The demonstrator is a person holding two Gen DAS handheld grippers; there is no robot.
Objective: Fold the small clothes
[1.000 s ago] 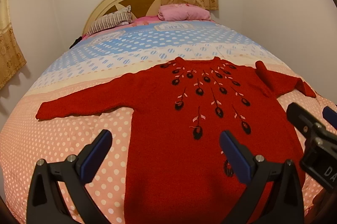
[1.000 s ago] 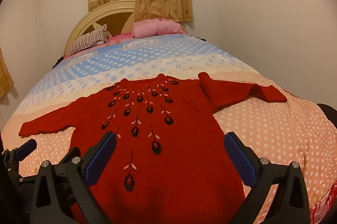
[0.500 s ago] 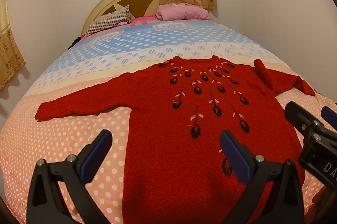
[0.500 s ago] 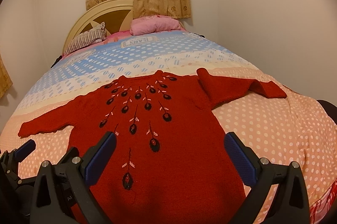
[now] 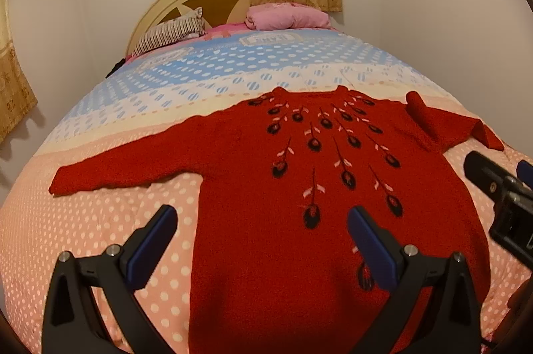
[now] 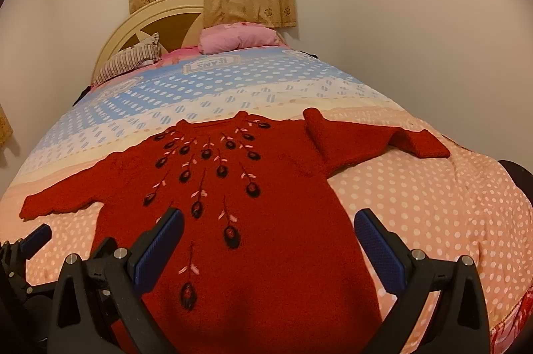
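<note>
Left wrist view: my left gripper (image 5: pixel 261 249) gapes wide, empty, above one sweater (image 5: pixel 299 204) flat on the bed (image 5: pixel 83 220); right view alone shows the creased sleeve's cuff (image 6: pixel 423 144). My right gripper (image 6: pixel 268 250) likewise. Two pillows (image 5: pixel 286 17).

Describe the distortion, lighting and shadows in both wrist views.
Left wrist view: fisheye bulges the bed into a dome, black vignette at the corners, warm dim light, curtain shadow on the left wall. Right wrist view: same bulge and vignette, red sweater sharp, soft shadow under its folded sleeve, no glare.
</note>
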